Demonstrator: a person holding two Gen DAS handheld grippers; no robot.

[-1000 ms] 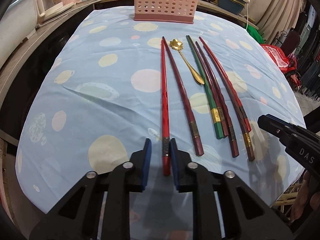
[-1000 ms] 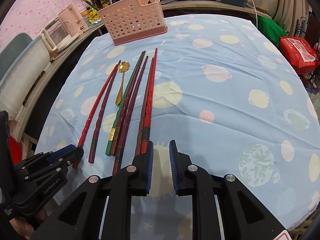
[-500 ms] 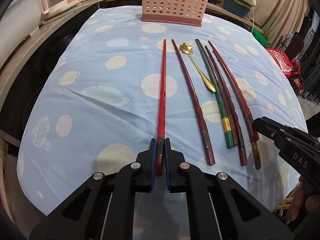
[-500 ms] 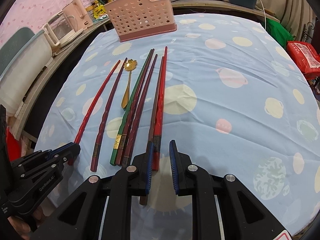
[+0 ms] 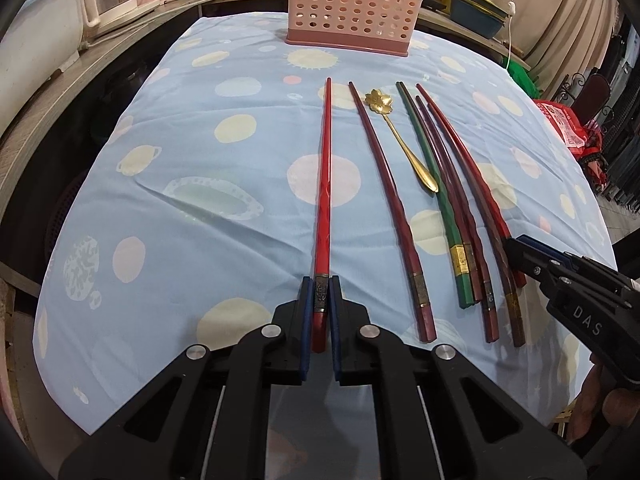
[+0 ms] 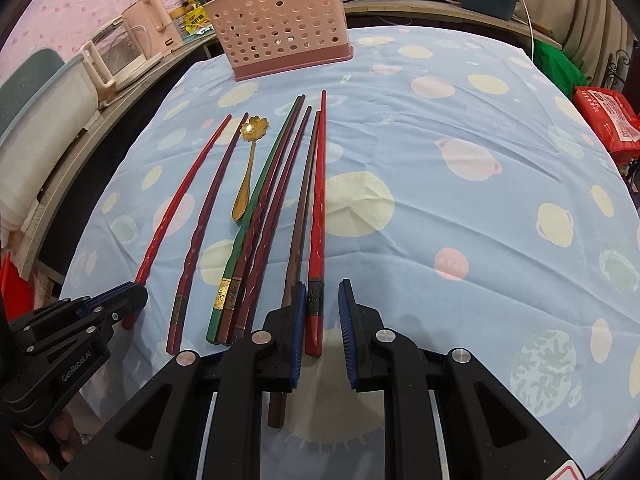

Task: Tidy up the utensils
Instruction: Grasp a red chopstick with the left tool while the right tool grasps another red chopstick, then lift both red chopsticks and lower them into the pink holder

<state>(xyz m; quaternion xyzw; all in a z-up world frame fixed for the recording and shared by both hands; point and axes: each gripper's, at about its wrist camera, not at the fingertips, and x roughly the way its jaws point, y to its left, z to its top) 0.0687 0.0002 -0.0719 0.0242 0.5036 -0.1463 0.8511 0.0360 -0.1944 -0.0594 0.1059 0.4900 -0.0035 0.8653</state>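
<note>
Pink perforated basket [image 5: 352,4], spotted blue tablecloth [image 5: 200,216]

Left gripper [image 5: 320,312]: jaws have just been closing, now clamped on the butt end of the bright red chopstick [image 5: 325,192], which lies on the blue spotted tablecloth [image 5: 192,208] over the bench. To its right: dark red chopstick [image 5: 390,208], gold flower-bowl spoon [image 5: 400,136], green chopstick [image 5: 434,188]. Pink perforated basket [image 5: 352,4] at far edge.

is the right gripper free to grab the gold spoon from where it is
Probably not directly: the right gripper straddles a red chopstick, and the green and dark chopsticks lie between it and the gold spoon.
</note>
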